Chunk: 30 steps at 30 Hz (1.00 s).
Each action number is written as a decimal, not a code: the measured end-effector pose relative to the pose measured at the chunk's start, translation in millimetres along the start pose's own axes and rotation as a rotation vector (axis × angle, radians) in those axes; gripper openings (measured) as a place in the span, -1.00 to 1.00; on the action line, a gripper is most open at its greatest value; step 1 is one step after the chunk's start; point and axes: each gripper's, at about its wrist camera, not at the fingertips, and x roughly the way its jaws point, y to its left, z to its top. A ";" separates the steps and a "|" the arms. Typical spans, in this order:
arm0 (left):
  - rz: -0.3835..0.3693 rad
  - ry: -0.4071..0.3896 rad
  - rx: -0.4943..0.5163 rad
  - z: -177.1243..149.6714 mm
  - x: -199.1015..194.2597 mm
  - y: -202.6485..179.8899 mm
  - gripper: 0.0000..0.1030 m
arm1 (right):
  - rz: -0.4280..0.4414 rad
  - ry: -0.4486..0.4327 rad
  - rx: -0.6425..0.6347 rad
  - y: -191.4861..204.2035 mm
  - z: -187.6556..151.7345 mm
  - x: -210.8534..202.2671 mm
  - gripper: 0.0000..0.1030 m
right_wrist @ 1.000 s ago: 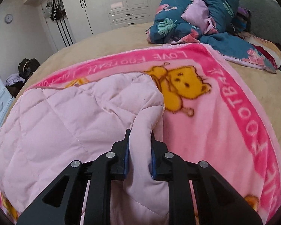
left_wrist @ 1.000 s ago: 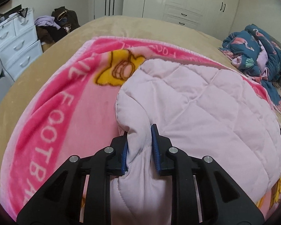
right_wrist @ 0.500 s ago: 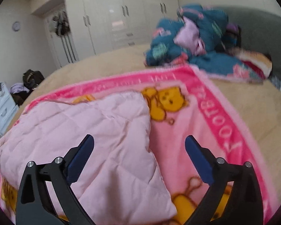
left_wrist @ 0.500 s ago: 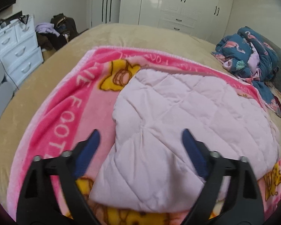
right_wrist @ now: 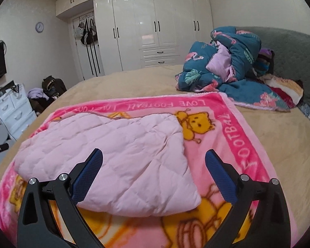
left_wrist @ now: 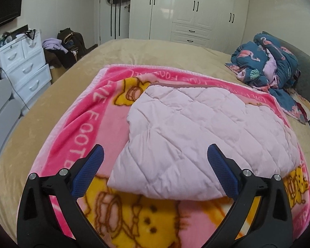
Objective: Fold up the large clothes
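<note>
A pale pink quilted garment (left_wrist: 206,134) lies folded into a rough rectangle on a bright pink cartoon blanket (left_wrist: 82,128). My left gripper (left_wrist: 155,150) hovers above the garment's near left corner. Its jaws are opening wide, and nothing is pressed between the blue pads. In the right wrist view the same garment (right_wrist: 117,155) lies flat on the blanket (right_wrist: 237,140). My right gripper (right_wrist: 154,154) hangs open above its near right corner, apart from the cloth.
The blanket covers a tan bed (left_wrist: 155,51). A crumpled blue flamingo-print quilt (right_wrist: 227,66) is piled at the far right by the grey headboard (right_wrist: 295,57). White drawers (left_wrist: 24,66) and bags stand left of the bed, with white wardrobes (right_wrist: 155,31) behind.
Both grippers were shut on the garment's near edge, then let go and opened wide. Both have pulled back and risen, and the garment now lies flat.
</note>
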 end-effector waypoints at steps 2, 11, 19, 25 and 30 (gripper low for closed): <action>0.005 -0.004 0.005 -4.4 -5.5 -1.0 0.82 | 0.006 0.002 0.020 -0.3 -3.3 -5.2 0.92; 0.009 0.010 -0.002 -24.0 -16.2 -2.0 0.82 | 0.003 0.013 0.083 -7.3 -19.9 -19.3 0.92; -0.016 0.054 -0.049 -42.8 -13.5 1.7 0.82 | -0.006 0.061 0.159 -16.0 -48.9 -13.0 0.92; -0.023 0.105 -0.083 -57.5 -3.6 6.2 0.82 | 0.002 0.161 0.244 -21.9 -74.7 9.4 0.92; -0.042 0.149 -0.133 -70.2 7.1 12.0 0.82 | -0.007 0.212 0.303 -25.0 -92.7 28.5 0.92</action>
